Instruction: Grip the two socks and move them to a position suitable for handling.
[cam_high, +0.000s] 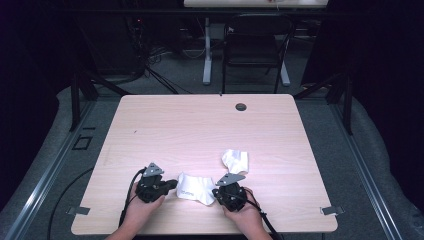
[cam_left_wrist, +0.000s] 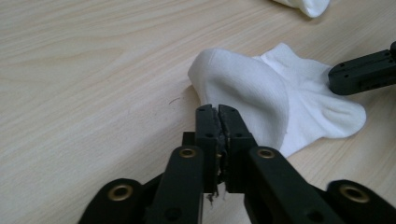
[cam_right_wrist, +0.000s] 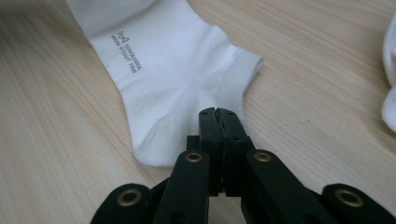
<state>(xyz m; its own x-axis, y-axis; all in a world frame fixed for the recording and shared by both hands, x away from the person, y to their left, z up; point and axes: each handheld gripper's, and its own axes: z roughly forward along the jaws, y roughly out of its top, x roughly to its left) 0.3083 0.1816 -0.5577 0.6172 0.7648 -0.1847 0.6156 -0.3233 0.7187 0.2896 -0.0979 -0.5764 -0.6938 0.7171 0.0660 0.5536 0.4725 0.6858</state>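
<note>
Lying flat on the pale wooden table (cam_high: 200, 125), the white cotton ankle sock (cam_high: 196, 188) sits between both hands, while a second crumpled white sock (cam_high: 235, 161) waits just beyond; pairing or folding looks barely started. Left tongs (cam_left_wrist: 218, 110) are clenched, tips at the sock's edge, no cloth visibly caught. Right tongs (cam_right_wrist: 218, 113) are clenched too, tips over the sock's heel; whether they pinch fabric I cannot tell.

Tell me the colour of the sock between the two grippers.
White sock, seen best in the right gripper view.
</note>
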